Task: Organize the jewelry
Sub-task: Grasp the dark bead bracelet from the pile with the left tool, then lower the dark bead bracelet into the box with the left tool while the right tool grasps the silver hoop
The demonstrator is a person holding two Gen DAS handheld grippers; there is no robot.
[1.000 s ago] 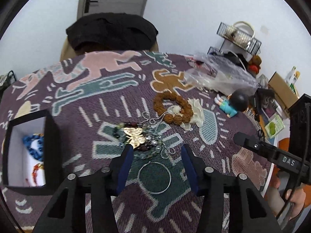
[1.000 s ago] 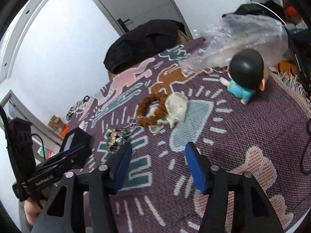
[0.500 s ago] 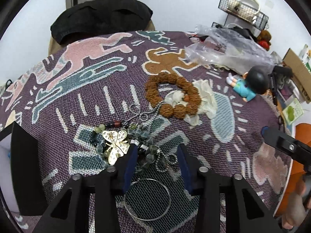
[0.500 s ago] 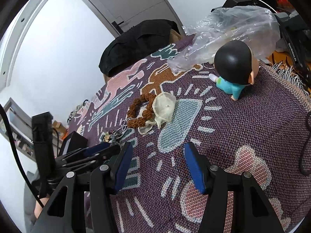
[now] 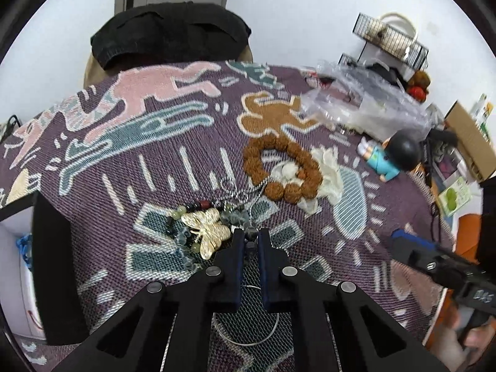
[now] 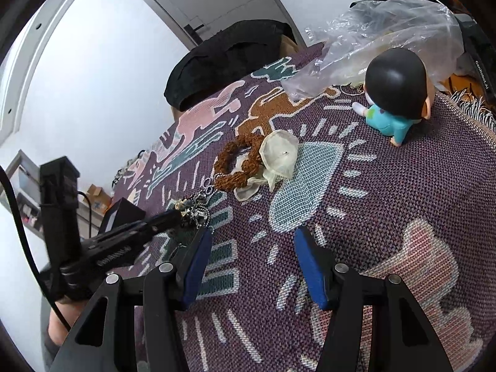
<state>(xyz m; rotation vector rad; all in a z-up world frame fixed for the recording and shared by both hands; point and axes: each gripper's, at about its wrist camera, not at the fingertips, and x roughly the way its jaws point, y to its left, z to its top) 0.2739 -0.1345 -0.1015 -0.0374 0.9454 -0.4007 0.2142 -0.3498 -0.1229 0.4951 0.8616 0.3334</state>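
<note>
A tangle of grey-green beads [image 5: 231, 215] with a gold butterfly pendant [image 5: 207, 229] lies on the patterned purple cloth [image 5: 310, 248]. My left gripper [image 5: 249, 233] is closing on the right end of this beaded bracelet, and a dark bead sits pinched between its blue pads. From the right wrist view, the left gripper's tip [image 6: 169, 217] rests at the same bead pile [image 6: 193, 209]. A brown seed-bead bracelet [image 5: 280, 167] lies further back. A thin silver hoop [image 5: 235, 342] is under the left gripper. My right gripper [image 6: 252, 238] hovers open over bare cloth.
A black box [image 5: 52, 248] with a white inside holds blue jewelry [image 5: 23, 248] at the left edge. A pale translucent pouch [image 5: 328, 173] lies against the brown bracelet. A doll figurine [image 5: 390, 155] and a crumpled plastic bag [image 5: 356, 105] are at the back right.
My left gripper moved forward and down over the bead pile, and its jaws went from wide apart to closed on the beads. The right gripper barely moved.
</note>
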